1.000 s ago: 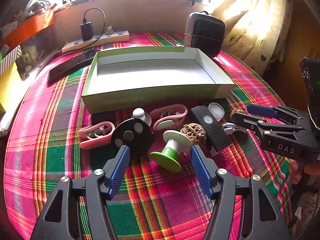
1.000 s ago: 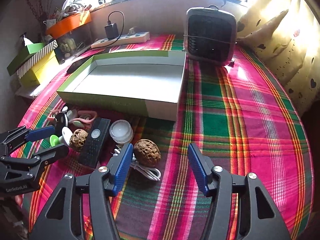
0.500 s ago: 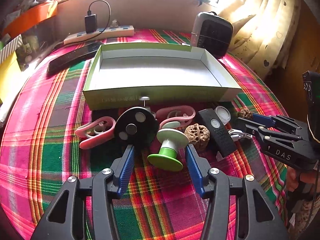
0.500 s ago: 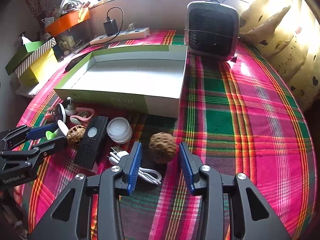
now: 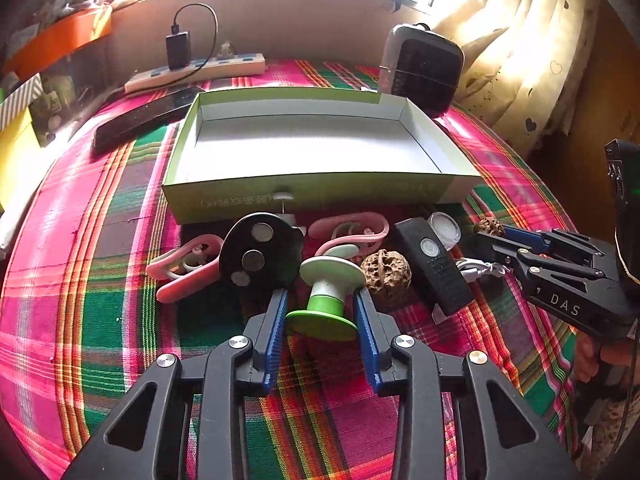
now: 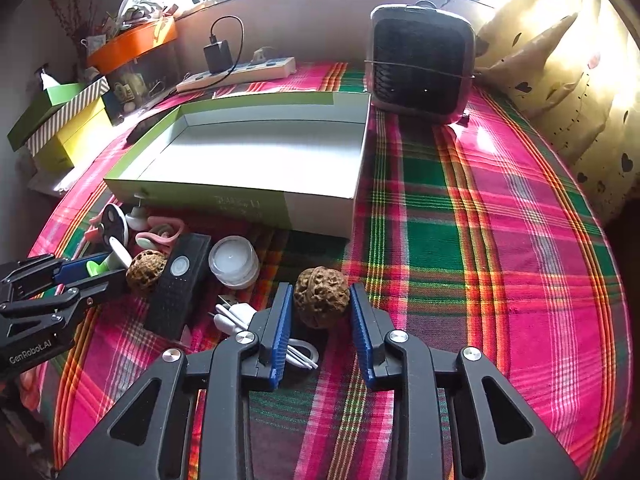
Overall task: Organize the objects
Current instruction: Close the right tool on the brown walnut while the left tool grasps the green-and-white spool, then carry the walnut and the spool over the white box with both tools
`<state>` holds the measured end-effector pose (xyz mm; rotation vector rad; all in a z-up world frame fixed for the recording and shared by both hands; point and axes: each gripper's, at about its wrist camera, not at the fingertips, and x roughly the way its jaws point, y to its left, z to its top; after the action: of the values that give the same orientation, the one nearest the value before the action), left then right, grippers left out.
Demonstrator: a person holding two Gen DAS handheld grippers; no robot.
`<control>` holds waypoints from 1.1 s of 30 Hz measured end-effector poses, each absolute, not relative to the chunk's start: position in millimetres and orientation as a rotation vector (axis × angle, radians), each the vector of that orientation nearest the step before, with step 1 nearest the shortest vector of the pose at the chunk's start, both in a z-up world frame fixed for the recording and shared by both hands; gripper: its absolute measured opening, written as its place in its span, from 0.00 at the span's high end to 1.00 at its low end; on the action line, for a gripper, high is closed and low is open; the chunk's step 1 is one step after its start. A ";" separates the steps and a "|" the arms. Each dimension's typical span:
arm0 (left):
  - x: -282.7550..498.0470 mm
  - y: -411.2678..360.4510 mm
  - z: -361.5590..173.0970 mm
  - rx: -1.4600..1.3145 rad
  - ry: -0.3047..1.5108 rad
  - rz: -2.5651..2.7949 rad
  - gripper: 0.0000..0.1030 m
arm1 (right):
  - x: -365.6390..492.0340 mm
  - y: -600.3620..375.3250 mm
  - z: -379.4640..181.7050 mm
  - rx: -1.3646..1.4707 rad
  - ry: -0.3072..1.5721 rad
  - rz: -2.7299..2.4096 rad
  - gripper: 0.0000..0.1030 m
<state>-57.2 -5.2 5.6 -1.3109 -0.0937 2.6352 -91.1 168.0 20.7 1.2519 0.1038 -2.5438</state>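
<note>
Walnut (image 6: 321, 297) sits between your right gripper's (image 6: 320, 312) blue pads, which have just been closing and now press its flanks, so it's ready to lift toward the empty box (image 6: 320, 216) at eleven o'clock. Your left gripper (image 5: 320, 312) has likewise been closing on the green spool (image 5: 325, 294), pinching its lower flange; it lies tilted at twelve o'clock from that camera, just beside a second walnut (image 5: 386, 273). You can't see under either object, and the pink clips (image 5: 348, 232) and the white cable (image 6: 240, 316) are partly hidden.
</note>
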 end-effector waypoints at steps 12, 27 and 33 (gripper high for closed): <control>-56.2 -6.1 7.5 -1.296 -0.100 2.640 0.70 | -89.7 167.6 20.4 1.252 0.101 -2.547 0.71; -59.1 -11.7 34.0 -1.233 -0.144 2.634 0.70 | -87.2 166.4 42.8 1.186 0.093 -2.578 0.71; -73.7 -13.8 47.6 -1.197 -0.137 2.644 0.70 | -95.5 159.3 58.3 1.151 0.085 -2.577 0.71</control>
<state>-73.7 -13.8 47.6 -1.1972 -0.1369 2.6442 -95.5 159.3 58.3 1.1510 0.0849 -2.5774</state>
